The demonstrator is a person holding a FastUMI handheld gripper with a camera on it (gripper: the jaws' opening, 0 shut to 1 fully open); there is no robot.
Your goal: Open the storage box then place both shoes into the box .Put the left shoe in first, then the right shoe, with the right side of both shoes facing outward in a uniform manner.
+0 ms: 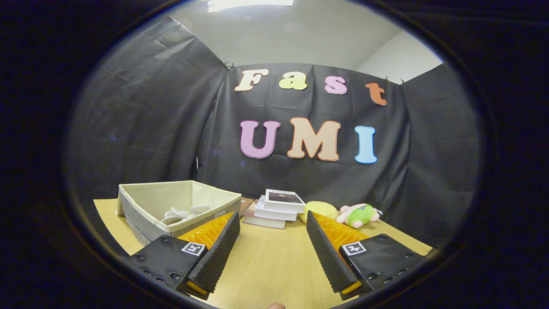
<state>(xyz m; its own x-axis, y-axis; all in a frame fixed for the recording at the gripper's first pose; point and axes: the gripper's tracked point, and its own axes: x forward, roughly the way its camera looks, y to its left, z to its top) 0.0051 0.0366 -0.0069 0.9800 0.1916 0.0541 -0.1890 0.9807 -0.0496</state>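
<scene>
Tongs (271, 231) hang spread wide, gripping nothing, over the bare table (266, 266) — likely a resting pose. Ahead to their left sits the open storage box (141, 214), pale shoes (184, 213) already inside (orientation unclear).

Open fabric storage box (146, 223): grey outside w/ cream lining, pale whitish shoes (182, 213) inside. Light tan wood-grain surface (266, 262). Stack of white books (276, 208), top one w/ dark cover panel. Round yellow plush (321, 209) next to a pink plush w/ green middle (358, 214). Booth wall (141, 124): black creased cloth. Gripper (271, 225) w/ jaws spread apart, nothing between; ribbed pattern on inner faces
</scene>
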